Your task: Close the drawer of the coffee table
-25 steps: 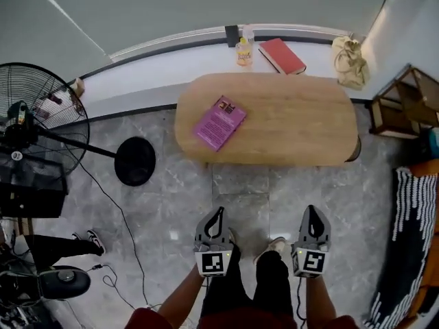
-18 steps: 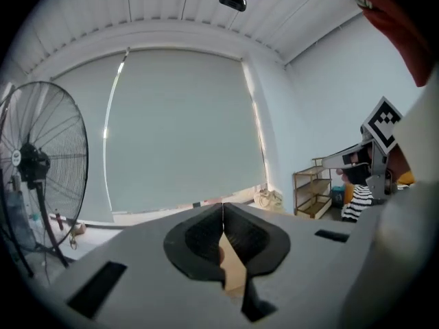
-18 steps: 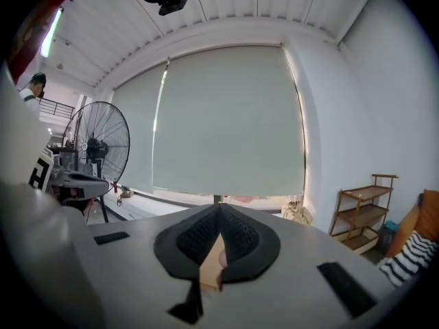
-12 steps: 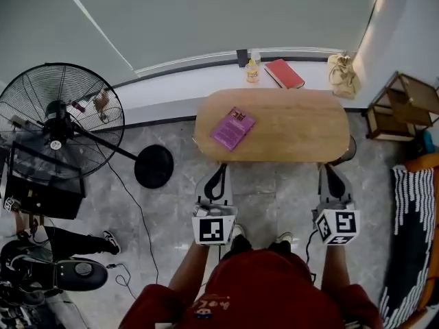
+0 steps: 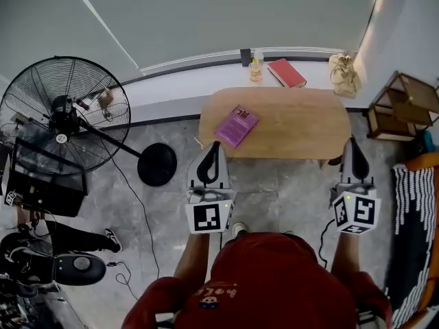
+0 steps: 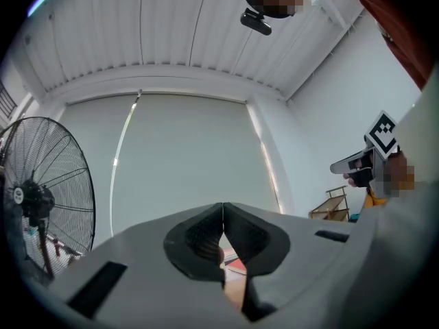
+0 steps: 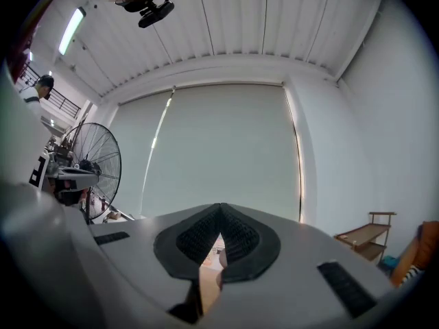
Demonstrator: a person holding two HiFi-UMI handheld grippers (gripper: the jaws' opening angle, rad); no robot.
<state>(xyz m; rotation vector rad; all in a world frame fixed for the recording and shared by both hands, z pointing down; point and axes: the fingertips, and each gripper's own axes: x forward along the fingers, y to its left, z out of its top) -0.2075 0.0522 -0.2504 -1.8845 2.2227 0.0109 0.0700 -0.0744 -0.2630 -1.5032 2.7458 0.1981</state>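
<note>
Looking down, we see a big standing fan (image 5: 62, 115) off to the left. Its round black base (image 5: 157, 164) sits on the grey floor (image 5: 274, 190), just left of the coffee table (image 5: 302, 129). Behind the table, a white window ledge (image 5: 182, 81) carries a red book (image 5: 286, 72), a small yellow bottle (image 5: 256, 70) and a beige cloth bag (image 5: 344, 74). A wooden shelf (image 5: 401, 105) stands at the right, with a striped rug (image 5: 411, 232) nearer to us. Only bare floor lies between our feet and the table.

The table stands straight ahead of us beside the ledge. Its oval top is light wood, and a purple book (image 5: 236, 125) lies askew near the left end. From above only the top shows, so we cannot make out the drawer.

Our left gripper (image 5: 214, 147) points at the table's near left edge and our right gripper (image 5: 352, 142) at its near right end. Both have their jaws pressed together with nothing between them.
</note>
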